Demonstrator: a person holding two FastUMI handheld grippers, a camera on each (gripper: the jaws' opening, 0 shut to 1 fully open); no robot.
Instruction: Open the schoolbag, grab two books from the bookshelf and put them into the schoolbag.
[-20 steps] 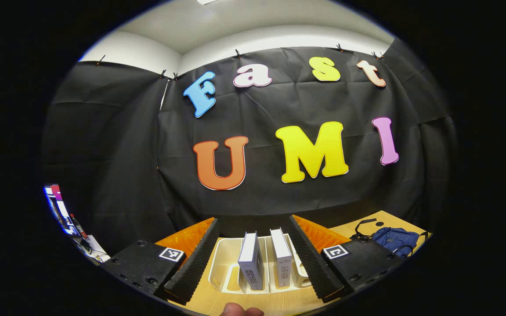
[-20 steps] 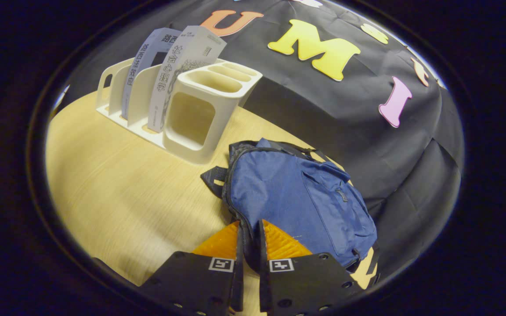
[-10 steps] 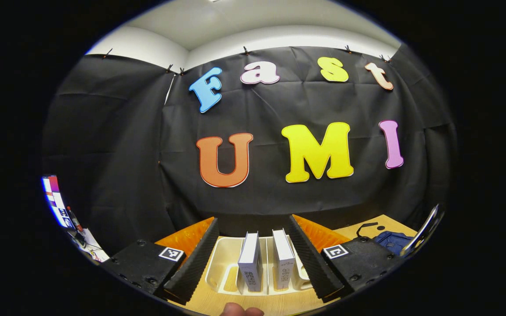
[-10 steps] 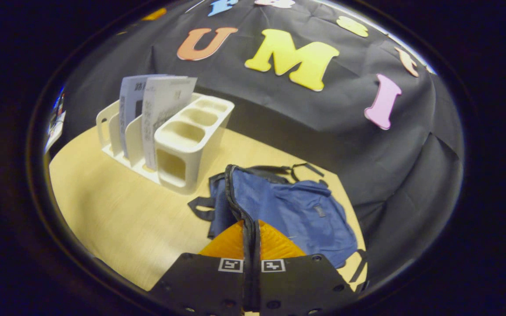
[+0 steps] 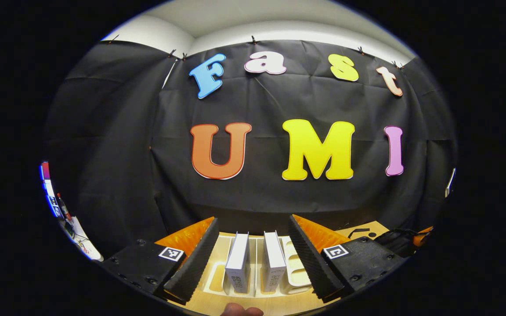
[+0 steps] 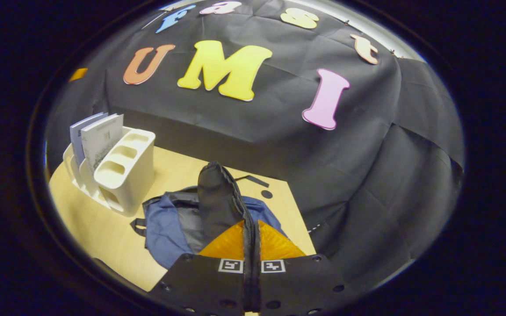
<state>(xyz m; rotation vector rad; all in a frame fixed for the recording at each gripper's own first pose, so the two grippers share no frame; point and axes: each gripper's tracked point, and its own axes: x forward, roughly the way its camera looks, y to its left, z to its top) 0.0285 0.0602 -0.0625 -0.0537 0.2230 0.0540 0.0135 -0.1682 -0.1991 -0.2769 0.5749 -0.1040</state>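
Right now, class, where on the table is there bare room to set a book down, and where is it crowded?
Bare wood lies in front of the bookshelf, left of the schoolbag, and behind the schoolbag toward the booth wall. It is crowded where the right gripper lifts the bag's flap, close beside the bookshelf.

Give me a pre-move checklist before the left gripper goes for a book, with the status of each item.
1. Right gripper clamped on the schoolbag flap at the zipper edge: ok, both fingers press on it.
2. Flap raised off the bag, dark lining exposed: ok.
3. Opening wide enough for a book: cannot tell from this angle.
4. Left gripper open: ok, jaws spread wide.
5. Both books upright in the white bookshelf, between the left gripper's fingers in its view: ok.
6. Left gripper lined up on a single book: not ok, both books sit between its fingers.
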